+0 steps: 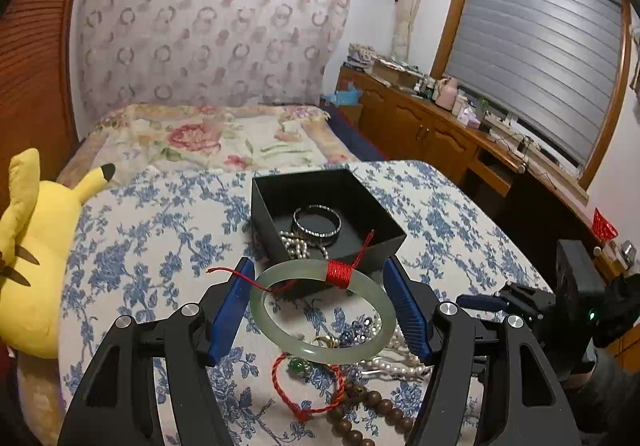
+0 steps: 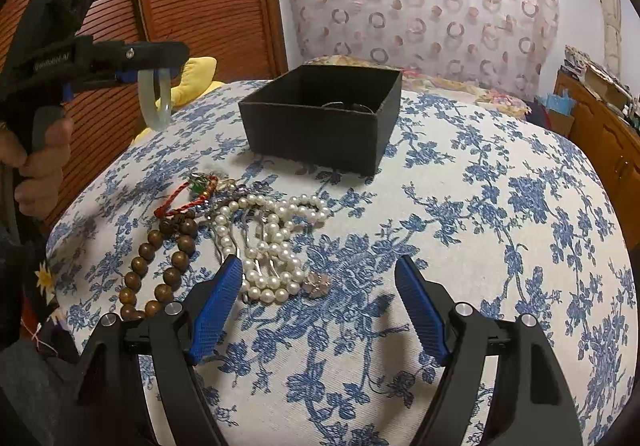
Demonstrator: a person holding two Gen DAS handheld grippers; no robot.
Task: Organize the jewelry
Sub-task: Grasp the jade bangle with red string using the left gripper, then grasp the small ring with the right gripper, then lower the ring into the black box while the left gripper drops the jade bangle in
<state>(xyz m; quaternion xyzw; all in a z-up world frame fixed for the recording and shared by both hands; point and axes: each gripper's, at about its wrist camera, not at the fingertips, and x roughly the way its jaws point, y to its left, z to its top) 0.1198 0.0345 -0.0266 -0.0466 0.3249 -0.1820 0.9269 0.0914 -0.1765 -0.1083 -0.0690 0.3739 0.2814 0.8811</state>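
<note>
Bedroom, blue-floral tablecloth (image 2: 460,246). My left gripper (image 1: 320,298) clamps pale green jade bangle with red thread (image 1: 324,306), airborne, black square box (image 1: 332,206) at twelve o'clock. Box holds silver bangle (image 1: 317,224), pearls. Pile left: white pearl strands (image 2: 272,242), brown wooden beads (image 2: 160,270), red cord (image 2: 184,198). My right gripper (image 2: 320,310) gapes, empty. Roughly halfway.

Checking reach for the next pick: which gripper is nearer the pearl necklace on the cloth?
Right. The right gripper sits open just over the pearl necklace, its left finger beside the strand. The left gripper is raised off to the side, holding the jade bangle.

Glossy jade bangle (image 1: 322,312); matt black box (image 1: 326,214).
</note>
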